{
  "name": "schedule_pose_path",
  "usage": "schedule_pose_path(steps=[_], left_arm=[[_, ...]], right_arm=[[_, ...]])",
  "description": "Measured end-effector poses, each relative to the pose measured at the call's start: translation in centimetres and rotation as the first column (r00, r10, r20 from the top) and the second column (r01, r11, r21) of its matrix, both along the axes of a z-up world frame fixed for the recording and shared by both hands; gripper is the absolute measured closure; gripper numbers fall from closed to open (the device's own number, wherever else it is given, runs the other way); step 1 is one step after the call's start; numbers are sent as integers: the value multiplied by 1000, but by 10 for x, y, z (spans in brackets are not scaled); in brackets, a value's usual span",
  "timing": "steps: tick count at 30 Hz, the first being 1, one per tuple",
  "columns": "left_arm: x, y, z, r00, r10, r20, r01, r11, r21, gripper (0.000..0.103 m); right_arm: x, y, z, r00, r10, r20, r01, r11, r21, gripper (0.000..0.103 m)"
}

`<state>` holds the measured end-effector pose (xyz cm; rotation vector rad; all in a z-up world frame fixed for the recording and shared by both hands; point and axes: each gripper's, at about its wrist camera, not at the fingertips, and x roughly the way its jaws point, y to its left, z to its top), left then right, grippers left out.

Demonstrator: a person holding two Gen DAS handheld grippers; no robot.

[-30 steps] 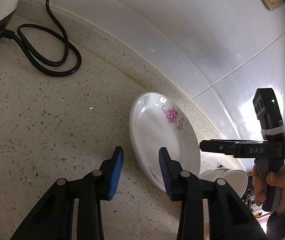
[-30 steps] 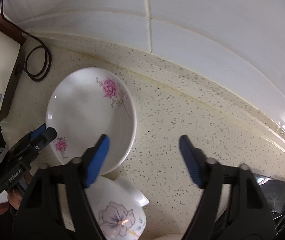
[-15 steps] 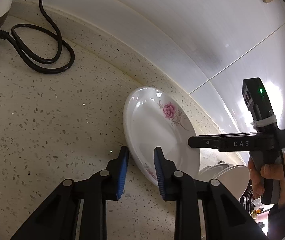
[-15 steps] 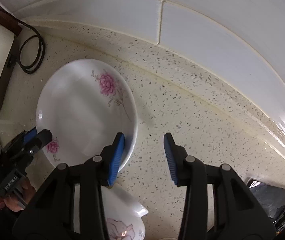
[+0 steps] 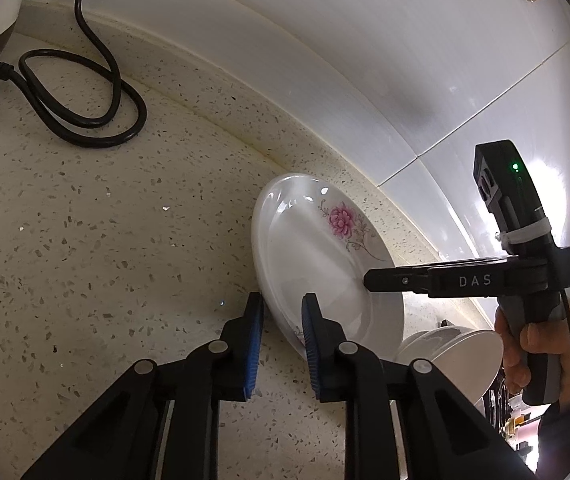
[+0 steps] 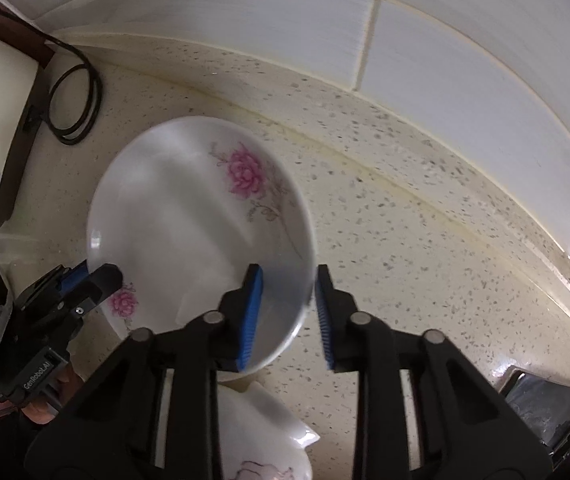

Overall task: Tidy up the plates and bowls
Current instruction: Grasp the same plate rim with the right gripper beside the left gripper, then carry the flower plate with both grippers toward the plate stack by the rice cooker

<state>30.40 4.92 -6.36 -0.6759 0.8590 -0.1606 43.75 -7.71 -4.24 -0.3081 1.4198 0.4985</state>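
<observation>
The flowered plate (image 6: 189, 216) lies on the speckled table (image 5: 85, 240) near the tiled wall, caught between both pairs of tongs. The left tongs (image 5: 281, 344) straddle its near rim, narrow and closing, one blue pad outside and one over the well. The right tongs (image 6: 287, 312) point down on the opposite rim, also narrow and closing, with the rim between the pads; whether either pair presses yet I cannot tell. Another flowered dish (image 6: 261, 440) sits just below the right tongs. Both hands look equally near.
</observation>
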Motion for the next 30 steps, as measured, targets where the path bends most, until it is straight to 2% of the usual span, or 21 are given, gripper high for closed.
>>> schedule_pose_path(steps=[11, 18, 30], left_arm=[[-5, 14, -2, 999, 41, 3, -40, 999, -20, 86], [-6, 18, -1, 999, 51, 7, -51, 999, -18, 87], [-24, 30, 9, 997, 75, 35, -75, 997, -9, 88]], right_arm=[[0, 13, 2, 1000, 3, 11, -3, 999, 34, 74], [-3, 28, -2, 1000, 24, 13, -25, 999, 24, 74], [-5, 10, -2, 998, 45, 36, -46, 998, 47, 74]])
